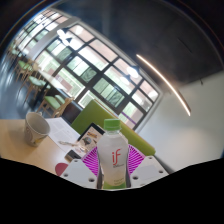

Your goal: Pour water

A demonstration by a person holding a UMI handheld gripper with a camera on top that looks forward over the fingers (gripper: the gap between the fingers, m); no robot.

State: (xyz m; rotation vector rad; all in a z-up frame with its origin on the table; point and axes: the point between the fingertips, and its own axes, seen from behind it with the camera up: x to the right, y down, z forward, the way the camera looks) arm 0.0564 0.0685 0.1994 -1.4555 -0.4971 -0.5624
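Here, in the gripper view, a bottle is seen upright between the two fingers, its green cap at the top and its white label with pink lettering facing the camera. The gripper is closed about the bottle's lower body: the pink pads lie against the label on either side, with no gap visible, so the bottle is judged to be held. Whether its base rests on anything cannot be told, since the base is hidden below.

Beyond and to the left, a white cup stands on a pale table, well apart from the bottle. Large windows fill the background.

The bottle is judged to be thin plastic: light when part empty, somewhat yielding under a squeeze, and smooth at the label, so slip is possible when it is tilted. The fill level cannot be seen. A hold at mid-body, as taken, is judged sound; a hard squeeze should be avoided. The cap appears to be on, which would have to be dealt with before pouring.
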